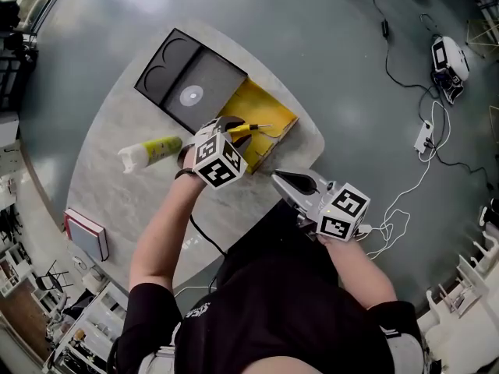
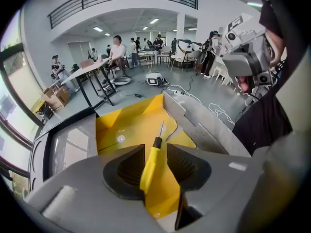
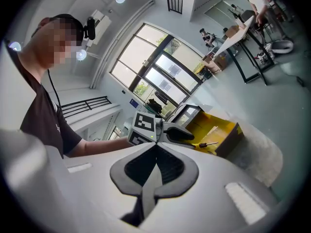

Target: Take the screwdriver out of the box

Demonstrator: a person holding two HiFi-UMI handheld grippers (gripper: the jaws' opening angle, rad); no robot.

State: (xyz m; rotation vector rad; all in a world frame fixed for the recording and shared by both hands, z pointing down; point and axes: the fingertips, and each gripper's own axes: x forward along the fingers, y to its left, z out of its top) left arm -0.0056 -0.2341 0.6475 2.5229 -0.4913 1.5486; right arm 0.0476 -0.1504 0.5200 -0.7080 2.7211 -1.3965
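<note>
A screwdriver [image 1: 248, 128] with a yellow handle and a thin metal shaft lies in the open yellow box [image 1: 274, 118] on the table. My left gripper [image 1: 228, 128] points steeply down into the box. Its jaws stand open on either side of the handle [image 2: 151, 166], and the pads do not press on it; the shaft points away over the yellow box floor [image 2: 129, 125]. My right gripper [image 1: 275, 177] hangs shut and empty near the table's front edge, apart from the box. From the right gripper [image 3: 156, 147] view, the left gripper [image 3: 179, 133] sits over the screwdriver [image 3: 208, 144].
The box's black lid [image 1: 189, 82] lies open at the far left of the box. A yellow-and-white tube [image 1: 150, 152] lies left of my left hand. A red-edged book [image 1: 87, 235] sits at the table's left edge [image 1: 74, 185]. Cables and devices lie on the floor at the right.
</note>
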